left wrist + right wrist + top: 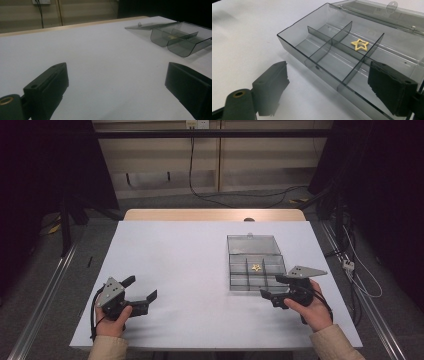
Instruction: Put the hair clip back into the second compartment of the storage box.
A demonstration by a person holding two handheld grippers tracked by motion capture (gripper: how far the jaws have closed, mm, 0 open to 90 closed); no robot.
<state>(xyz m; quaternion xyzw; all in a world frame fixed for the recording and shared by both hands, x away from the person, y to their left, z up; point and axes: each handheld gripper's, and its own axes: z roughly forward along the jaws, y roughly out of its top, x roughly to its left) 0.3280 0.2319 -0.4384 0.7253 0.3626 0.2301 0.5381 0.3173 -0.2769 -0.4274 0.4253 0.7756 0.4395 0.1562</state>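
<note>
L gripper (141, 288) held near front-left corner of bench (175, 260), jaws spread wide, nothing between, over bare white top. R gripper (272, 287) held near front-right, just at front edge of compartment box (255, 276), jaws likewise apart, grasping nothing; one jaw over box's front wall in right gripper view. Box: smoky clear plastic w/ dividers, right half of bench, lid (251, 244) flipped open toward far edge. Gold star (256, 267) flat in a middle rear cell, untouched, apart from both grippers.
</note>
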